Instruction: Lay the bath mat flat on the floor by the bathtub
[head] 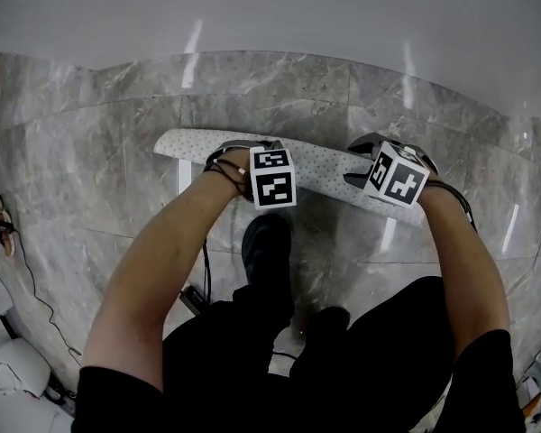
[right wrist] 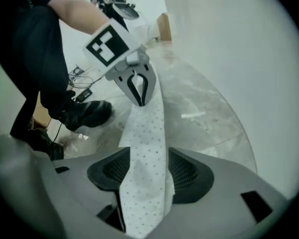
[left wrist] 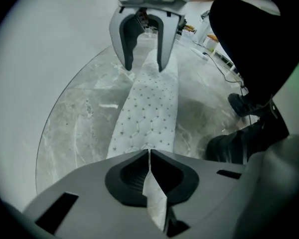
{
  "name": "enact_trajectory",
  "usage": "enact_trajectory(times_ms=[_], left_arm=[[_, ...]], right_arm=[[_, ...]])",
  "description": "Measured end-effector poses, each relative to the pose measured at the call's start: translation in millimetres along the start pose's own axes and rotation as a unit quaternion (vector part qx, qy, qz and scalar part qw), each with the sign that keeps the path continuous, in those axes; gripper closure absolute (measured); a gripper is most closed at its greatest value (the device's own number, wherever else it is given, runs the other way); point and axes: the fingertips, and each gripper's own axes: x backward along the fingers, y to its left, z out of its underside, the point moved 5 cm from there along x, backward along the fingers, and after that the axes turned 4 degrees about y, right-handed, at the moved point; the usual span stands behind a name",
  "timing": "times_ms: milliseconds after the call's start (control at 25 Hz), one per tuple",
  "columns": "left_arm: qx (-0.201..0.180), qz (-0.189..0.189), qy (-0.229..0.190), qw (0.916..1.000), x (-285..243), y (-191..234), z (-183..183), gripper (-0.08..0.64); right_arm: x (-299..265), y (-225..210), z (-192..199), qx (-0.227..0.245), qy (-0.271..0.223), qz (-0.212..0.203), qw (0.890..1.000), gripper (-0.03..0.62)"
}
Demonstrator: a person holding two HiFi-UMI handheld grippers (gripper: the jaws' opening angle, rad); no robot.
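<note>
Both your arms reach forward and down, forearms nearly parallel, left forearm (head: 162,260) and right forearm (head: 460,260) bare to the elbow, with both grippers pointing steeply at the floor (head: 99,152). The left gripper (left wrist: 149,156) has its jaws pressed together on a thin edge of the mat (left wrist: 149,108); in its own view the fabric pokes through the closed seam between the pads. The right gripper (right wrist: 144,168) has its jaws spread. The mat runs between them as a folded band, and the pads do not look clamped on it. The left gripper view confirms this from the far side, where the right gripper's two fingers stand apart with the mat's end between their tips. In the head view the mat is a long, narrow, folded strip, white with small dark dots. It is stretched sideways between your two hands, parallel to the tub (head: 270,16) and just in front of its white wall. Its left end sticks out past your left hand (head: 234,165). A shadow on the grey marble beside the strip suggests that it hangs clear of the floor and is not laid out. Each marker cube faces up toward you, the left (head: 273,177) roughly square on and the right (head: 397,176) rolled outward. Your shoe (head: 266,242) stands on the tiles just behind the mat, between your arms. Cables (head: 36,305) trail over the floor at your far left.
</note>
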Motion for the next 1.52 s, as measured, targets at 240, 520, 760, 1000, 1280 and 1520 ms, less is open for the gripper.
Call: enact_trajectory(times_ms=[240,520,760,1000,1280,1520], left_arm=[[-0.014,-0.012,-0.001,0.9998,3.9,-1.1,-2.0,0.531],[0.010,-0.070,-0.025,0.9971,21.4,28.4,-2.0,0.404],[0.062,-0.059,-0.017,0.9962,24.7,46.4,-0.4,0.275],[0.016,-0.079,0.019,0.9966,23.5,41.2,-6.4,0.395],[-0.004,-0.079,0.032,0.9964,26.5,42.8,-6.5,0.542],[0.004,-0.056,0.029,0.9980,23.1,37.5,-4.5,0.290]], right_arm=[[-43.1,-1.1,26.7,-0.018,0.073,0.025,0.997,0.287],[-21.8,-10.0,20.7,0.013,0.048,0.069,0.996,0.383],[-12.8,-4.4,14.3,0.095,0.073,0.121,0.985,0.441],[-6.5,-3.2,11.6,0.101,0.066,0.137,0.983,0.462],[-4.4,8.7,9.7,0.101,0.045,0.106,0.988,0.472],[-14.5,43.7,8.9,0.136,0.037,0.024,0.990,0.477]])
